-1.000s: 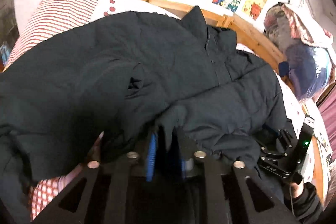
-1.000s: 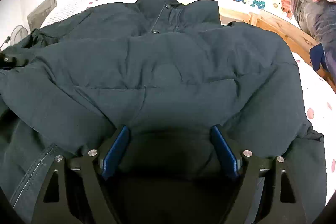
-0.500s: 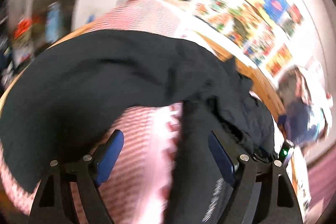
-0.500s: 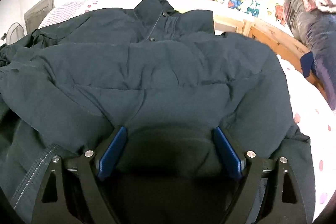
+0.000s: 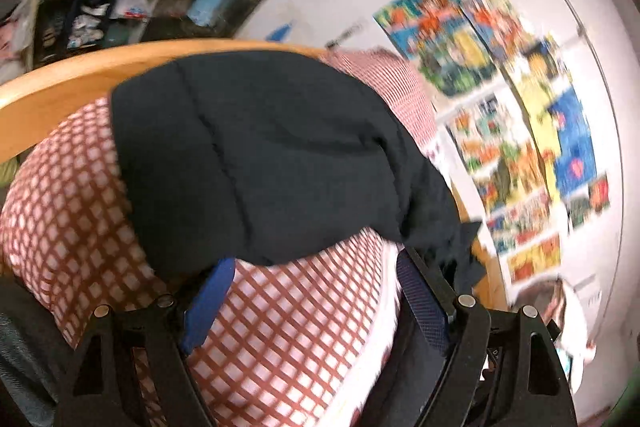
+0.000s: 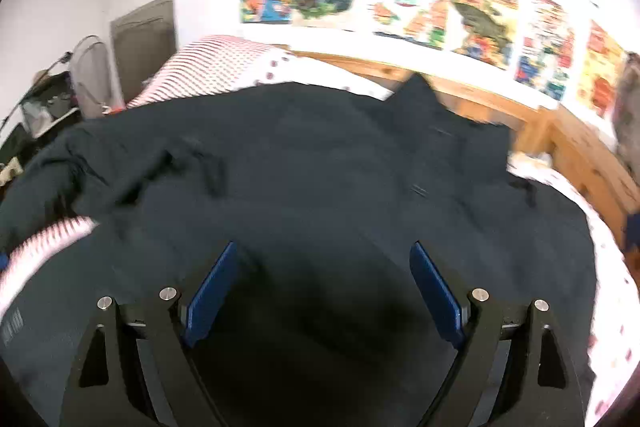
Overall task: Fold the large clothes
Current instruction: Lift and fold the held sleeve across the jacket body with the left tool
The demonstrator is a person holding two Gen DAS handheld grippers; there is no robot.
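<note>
1. Nearest the right wrist camera, the right tool (image 6: 322,287) has its blue pads (image 6: 212,293) spread wide with nothing between them; it hangs just above the dark padded jacket (image 6: 320,187) and does not appear to grip any fabric.

2. The left tool (image 5: 316,301) is likewise spread, its blue pads (image 5: 208,301) apart and empty. It is over the red-and-white checked bedding (image 5: 280,339), at the near edge of a bulky jacket part, probably a sleeve (image 5: 256,163), which lies on the bedding beyond the fingertips.

3. Further out in the right view, the jacket lies spread across the bed, front up, its collar (image 6: 416,95) pointing toward the far wooden bed frame (image 6: 540,131). The left side of the garment is rumpled and bunched; the right side looks smoother. A striped strip (image 6: 44,239) crosses the lower left; blur keeps me from saying what it is.

4. Judged from this, the folding is at an early stage: the jacket is laid out, but the body has not been doubled over, and I cannot tell whether either sleeve has been brought across the chest. Left to do: fold in the sleeves and sides, then fold the length.

5. Farthest, colourful posters (image 6: 460,3) line the white wall behind the bed.
</note>
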